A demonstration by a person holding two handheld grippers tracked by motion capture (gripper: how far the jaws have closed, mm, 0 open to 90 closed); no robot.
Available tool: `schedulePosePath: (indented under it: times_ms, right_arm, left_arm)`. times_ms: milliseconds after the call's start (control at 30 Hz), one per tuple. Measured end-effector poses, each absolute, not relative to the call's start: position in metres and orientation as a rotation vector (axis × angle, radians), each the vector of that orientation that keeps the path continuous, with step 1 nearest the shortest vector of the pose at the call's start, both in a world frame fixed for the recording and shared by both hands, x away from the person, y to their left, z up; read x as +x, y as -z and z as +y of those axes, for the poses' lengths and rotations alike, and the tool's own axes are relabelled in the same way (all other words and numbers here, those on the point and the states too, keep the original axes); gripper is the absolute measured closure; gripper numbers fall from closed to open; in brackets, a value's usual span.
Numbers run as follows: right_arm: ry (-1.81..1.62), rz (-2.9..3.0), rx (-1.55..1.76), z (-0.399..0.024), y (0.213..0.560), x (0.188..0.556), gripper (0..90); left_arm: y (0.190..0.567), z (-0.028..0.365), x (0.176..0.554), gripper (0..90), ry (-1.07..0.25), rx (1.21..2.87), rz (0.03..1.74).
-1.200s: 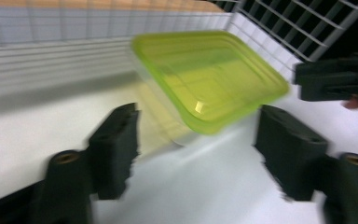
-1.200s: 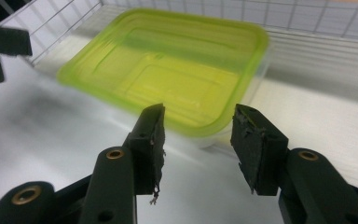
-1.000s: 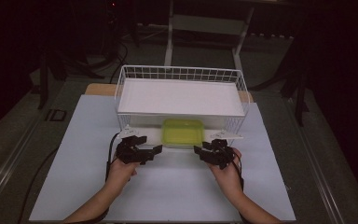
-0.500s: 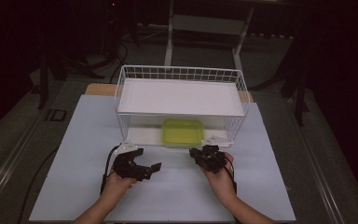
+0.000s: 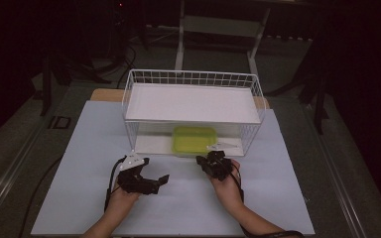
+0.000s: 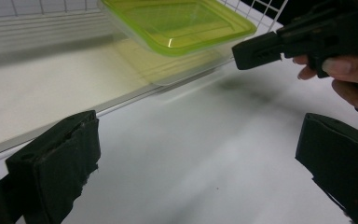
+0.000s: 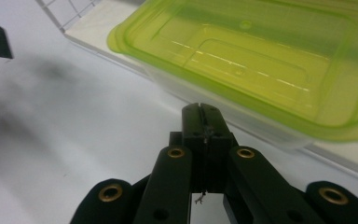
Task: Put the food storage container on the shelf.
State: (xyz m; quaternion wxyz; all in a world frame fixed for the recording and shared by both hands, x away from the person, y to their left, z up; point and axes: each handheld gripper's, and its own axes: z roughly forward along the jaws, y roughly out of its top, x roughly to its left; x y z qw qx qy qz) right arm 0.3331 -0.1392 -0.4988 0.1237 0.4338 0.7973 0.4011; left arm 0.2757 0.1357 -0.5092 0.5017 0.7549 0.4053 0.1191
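Right hand-held gripper point(image 5: 213, 163), closed, faces green-lidded box point(image 5: 194, 140) lying crosswise.

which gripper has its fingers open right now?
The left gripper: its two black fingers stand wide apart over bare table with nothing between them. The right gripper has its fingers pressed together, empty, pointing at the green-lidded box.

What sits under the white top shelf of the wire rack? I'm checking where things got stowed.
Under the white top shelf of the wire rack sits one clear plastic box with a lime-green lid, on the bottom board. The lid hides its contents.
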Motion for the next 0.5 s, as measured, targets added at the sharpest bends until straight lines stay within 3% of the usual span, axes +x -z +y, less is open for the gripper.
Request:
schedulePosePath:
  times_ms: [500]
  right_arm:
    - [-1.125,2.288,1.277,-0.122,0.507,0.357,90.0]
  left_arm:
    - [0.510,0.139,0.278,0.4,-0.293,1.808,0.998]
